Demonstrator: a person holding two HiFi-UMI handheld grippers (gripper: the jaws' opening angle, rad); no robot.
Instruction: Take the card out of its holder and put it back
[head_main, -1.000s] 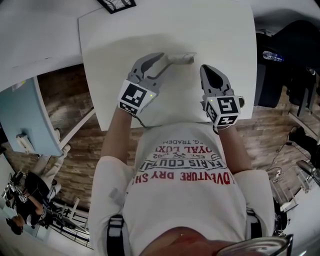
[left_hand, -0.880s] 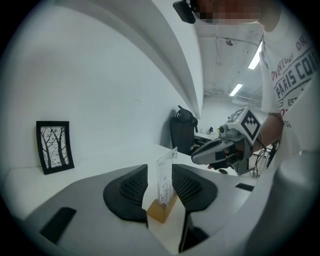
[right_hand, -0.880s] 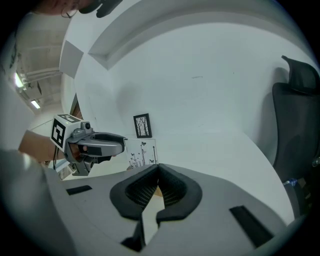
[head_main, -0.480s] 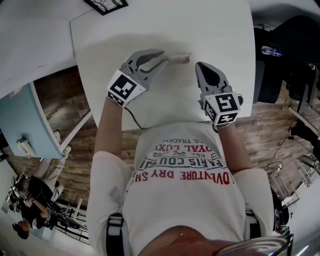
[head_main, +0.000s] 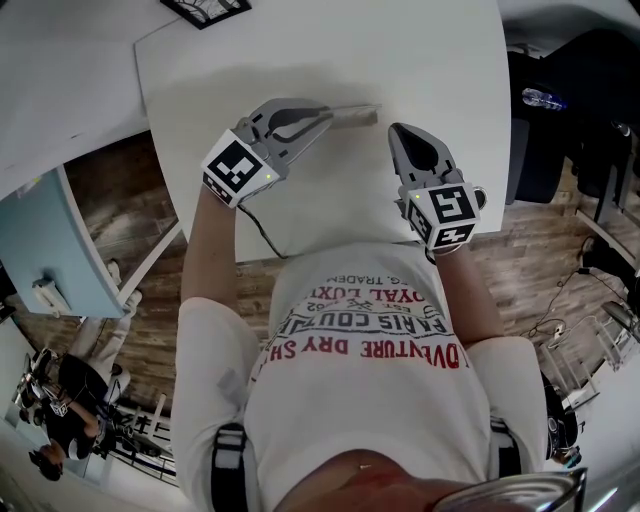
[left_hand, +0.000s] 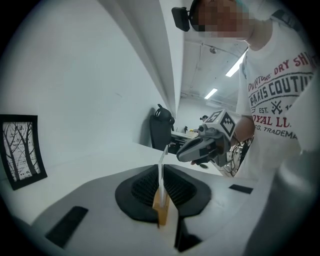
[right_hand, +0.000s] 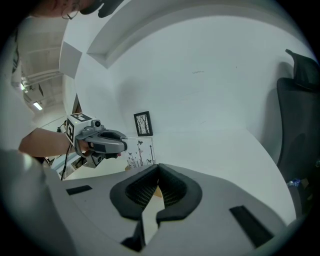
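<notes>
Left tongs (head_main: 318, 117) have swung round a bit since the earlier frame, marker cube drifting out to the left, and they've just been closing on the card (head_main: 356, 115). Right tongs (head_main: 405, 138) basically haven't budged.

So the card stands on edge near the middle of the desk (head_main: 440, 60), seated in its holder (left_hand: 161, 212), with its long axis running left to right in the head view. The left tongs come in from the left end, along that axis, and in the left gripper view the sheet sits edge-on right between the pads with the holder showing in the gap just under it. Looks clamped on the card. Can't tell if the pads catch a bit of the holder too.

Right tongs are pressed together with nothing in them, near the card's right end but apart from it, a little closer to the person. Left is clearly the one in charge. My guess is the pull has to go straight up out of the slot, and the right side may need to pin the holder or it lifts along with the card.

Materials: the card is a thin, stiff clear sheet with small dark butterfly and plant prints, probably slippery. Holder is a small tan wood block. Pads are black and ribbed, desk is smooth matte white. A small black framed picture (head_main: 205, 8) sits at the far edge.
</notes>
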